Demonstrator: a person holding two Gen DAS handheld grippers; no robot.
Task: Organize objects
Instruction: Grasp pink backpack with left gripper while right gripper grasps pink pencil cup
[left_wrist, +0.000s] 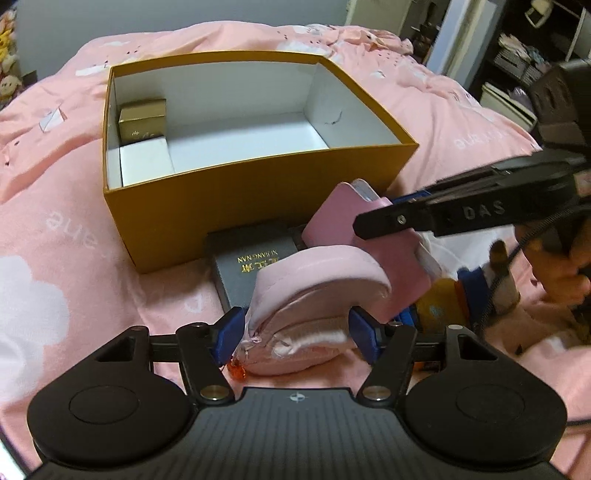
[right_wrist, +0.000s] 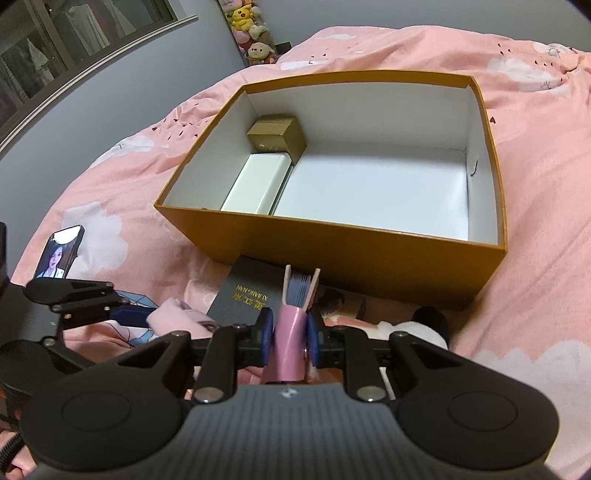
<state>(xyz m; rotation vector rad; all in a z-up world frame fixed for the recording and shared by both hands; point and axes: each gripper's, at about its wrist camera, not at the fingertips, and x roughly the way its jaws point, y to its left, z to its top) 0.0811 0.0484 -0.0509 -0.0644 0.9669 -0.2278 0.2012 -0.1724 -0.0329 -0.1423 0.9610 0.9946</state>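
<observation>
Before the orange box (left_wrist: 258, 206), pink pouch (left_wrist: 314, 295) clamped in left gripper (left_wrist: 295, 332), pink notebook (right_wrist: 291, 332) in right gripper (right_wrist: 290, 338).

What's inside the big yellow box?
Inside the yellow box sit a little gold box and a white box. The near wall hides the floor behind it.

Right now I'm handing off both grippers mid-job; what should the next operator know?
Left gripper: jaws shut on the pink pouch, just above the bed.
Right gripper: jaws shut on the pink card holder, lifted in front of the orange box.
Done: gold box and white box sit at the box's left end.
Left: both held items, then the dark book lying against the box's front wall, plus clutter near the right gripper.
</observation>
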